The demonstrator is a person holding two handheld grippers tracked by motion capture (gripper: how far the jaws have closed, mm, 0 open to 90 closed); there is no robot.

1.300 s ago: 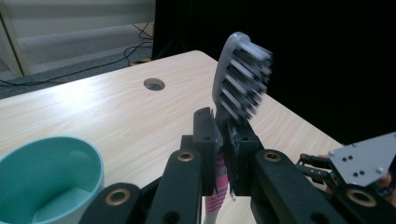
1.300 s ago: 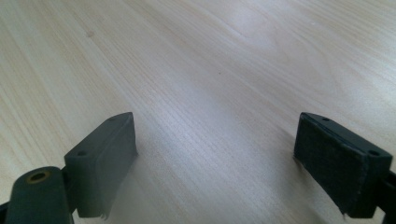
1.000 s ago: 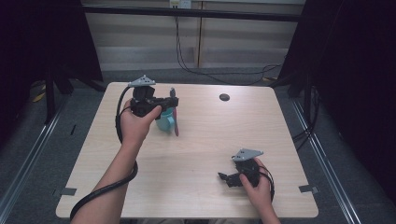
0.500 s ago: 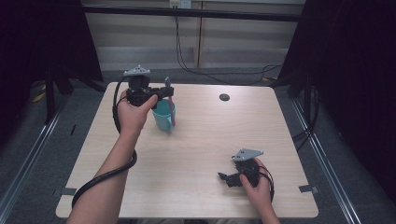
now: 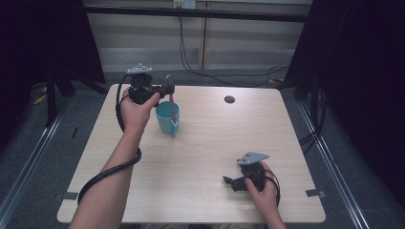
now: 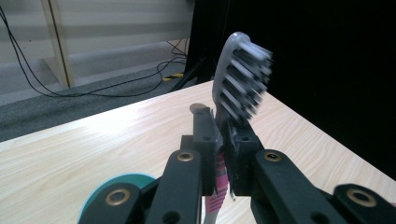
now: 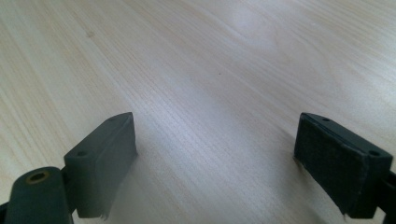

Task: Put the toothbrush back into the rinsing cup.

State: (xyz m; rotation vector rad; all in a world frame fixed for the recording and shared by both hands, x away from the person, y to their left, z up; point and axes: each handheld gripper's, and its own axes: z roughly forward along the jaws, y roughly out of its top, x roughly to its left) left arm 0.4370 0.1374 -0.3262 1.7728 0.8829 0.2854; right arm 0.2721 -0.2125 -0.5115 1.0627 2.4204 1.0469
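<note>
Nearest the person, the right gripper (image 5: 228, 181) rests low on the pale wooden table (image 5: 210, 143), jaws spread wide over bare wood. Farther off, the left gripper (image 5: 168, 89) clamps a pink-handled grey-headed toothbrush (image 6: 238, 79) upright above the round teal plastic cup (image 5: 166, 118).

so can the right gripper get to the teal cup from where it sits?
Probably yes. The right gripper has open, empty jaws and bare table lies between it and the teal cup, though the left gripper holds a toothbrush over it.
</note>
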